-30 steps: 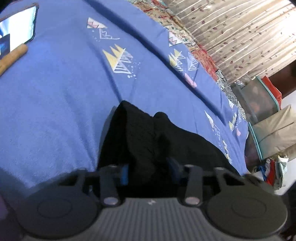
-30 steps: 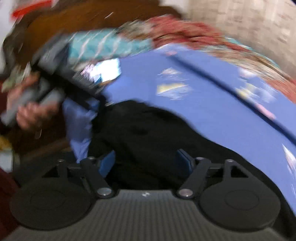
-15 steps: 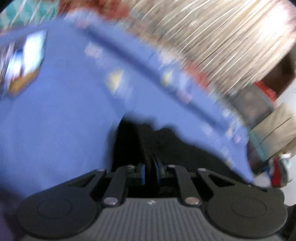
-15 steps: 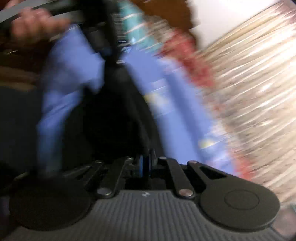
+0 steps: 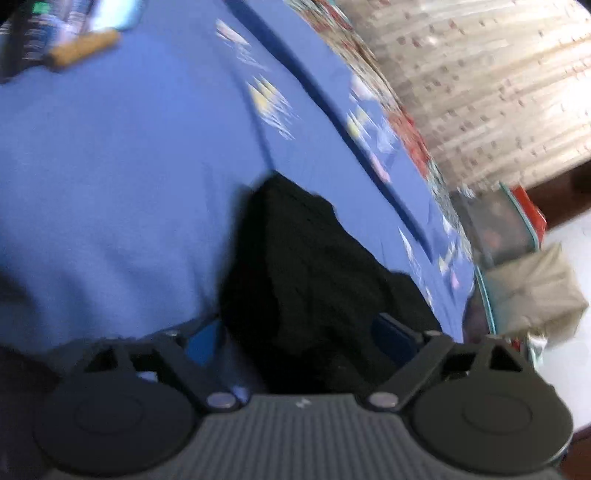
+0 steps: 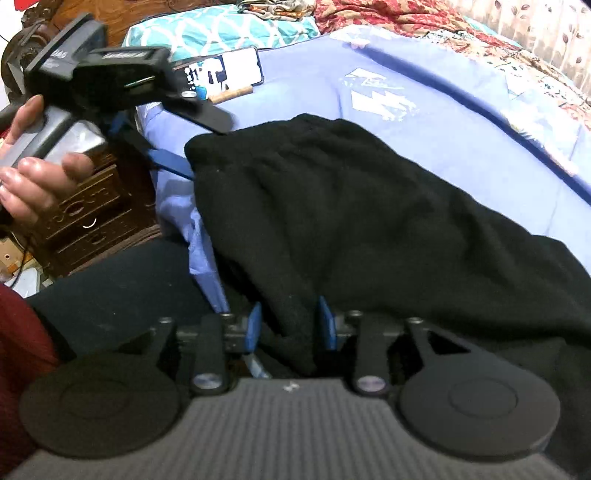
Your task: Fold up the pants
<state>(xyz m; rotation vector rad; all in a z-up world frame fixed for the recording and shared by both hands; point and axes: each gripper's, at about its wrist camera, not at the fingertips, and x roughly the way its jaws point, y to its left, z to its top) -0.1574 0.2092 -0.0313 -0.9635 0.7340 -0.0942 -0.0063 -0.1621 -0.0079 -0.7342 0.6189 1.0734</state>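
Both grippers have just been opening: left gripper (image 5: 295, 332) wide, right gripper (image 6: 287, 325) partway — black pants (image 6: 351, 206) lie between each pair, unpinched, along the blue bedsheet's (image 6: 461, 122) near edge.

A: What colour are the pants (image 6: 369, 206)?

B: Plain black, no pattern. They lie on a blue bedsheet (image 6: 461, 122) printed with small white, yellow and pink triangle shapes.

A: And the pillow (image 6: 221, 29)?

B: Teal with a white lattice. The blanket (image 6: 388, 16) beside it is red with a gold floral print.

A: The curtain (image 5: 480, 74)?

B: Beige stripes with small brown leaves.

A: The tools?

B: The right hand-held gripper (image 6: 290, 328) is black and grey with blue pads; the left hand-held gripper (image 5: 299, 339) is the same. The sleeve (image 6: 18, 350) is dark red.
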